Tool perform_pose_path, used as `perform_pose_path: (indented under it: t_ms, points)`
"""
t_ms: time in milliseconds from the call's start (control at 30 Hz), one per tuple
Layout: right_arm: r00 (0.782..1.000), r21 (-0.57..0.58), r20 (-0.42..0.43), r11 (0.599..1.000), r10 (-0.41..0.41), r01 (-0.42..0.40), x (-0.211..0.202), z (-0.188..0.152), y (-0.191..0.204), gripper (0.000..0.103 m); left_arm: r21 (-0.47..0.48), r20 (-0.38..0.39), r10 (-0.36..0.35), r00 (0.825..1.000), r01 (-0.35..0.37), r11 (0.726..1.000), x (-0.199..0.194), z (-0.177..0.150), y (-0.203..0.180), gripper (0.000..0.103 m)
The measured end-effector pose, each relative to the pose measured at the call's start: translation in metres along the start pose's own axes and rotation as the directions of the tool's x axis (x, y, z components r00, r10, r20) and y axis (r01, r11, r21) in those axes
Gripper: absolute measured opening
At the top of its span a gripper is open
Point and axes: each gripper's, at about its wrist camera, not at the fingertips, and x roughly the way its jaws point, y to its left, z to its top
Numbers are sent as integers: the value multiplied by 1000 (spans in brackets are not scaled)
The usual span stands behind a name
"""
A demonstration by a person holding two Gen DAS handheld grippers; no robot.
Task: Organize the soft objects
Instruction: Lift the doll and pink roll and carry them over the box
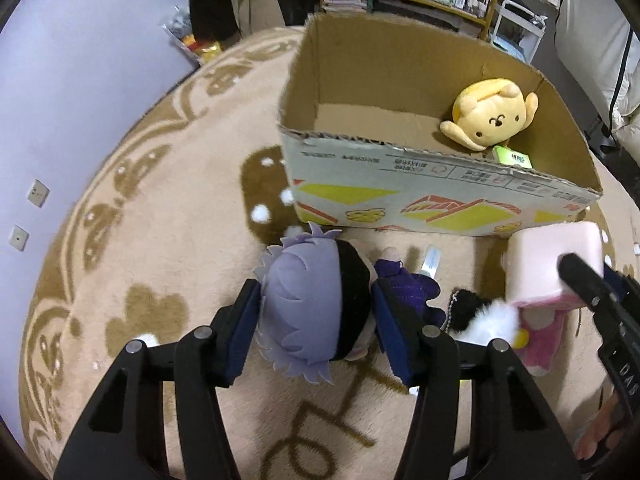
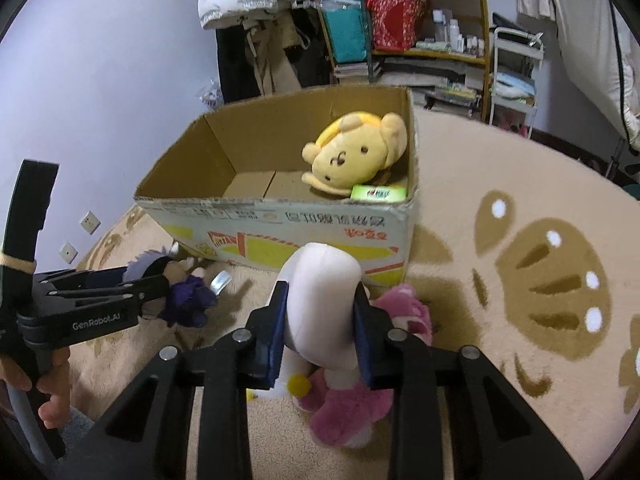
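Note:
My left gripper [image 1: 316, 312] is shut on the head of a purple-haired doll [image 1: 308, 304] with a dark purple outfit, just above the carpet in front of the cardboard box [image 1: 420, 200]. My right gripper [image 2: 320, 332] is shut on a pale pink and white plush [image 2: 324, 292] whose pink body [image 2: 348, 404] hangs below the fingers. In the left wrist view this plush [image 1: 552, 264] and the right gripper [image 1: 592, 292] show at the right. In the box lie a yellow dog plush [image 2: 352, 152] and a green packet [image 2: 378, 193]. The left gripper [image 2: 132, 288] with the doll [image 2: 188, 292] appears at the left.
A beige patterned carpet [image 2: 520, 320] covers the floor. A black and white furry toy [image 1: 484, 316] lies between the grippers. A darker pink plush [image 2: 408, 308] lies behind the held one. Shelves [image 2: 420, 40] and hanging clothes stand behind the box, a white cart [image 2: 516, 76] at the right. A hand [image 2: 52, 396] holds the left gripper's handle.

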Motion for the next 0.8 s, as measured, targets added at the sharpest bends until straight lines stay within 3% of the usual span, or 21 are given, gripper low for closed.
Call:
perform_pose_path:
  t_ms: [267,467,800]
  points:
    - [994,-10,110,1000,-28,29,-36,3,5,27,-24,105,9,994,-6,1000,-34,0,10,55]
    - [983,-15,178,999,-38,41,-62,7,8,27,-33,203,19,979,-13,999,-62,-4,13,55]
    - [961,-12,270,998,-54,60,-90,16,10,27,-55,389,83,917,-67,996,-102,-3,19,56]
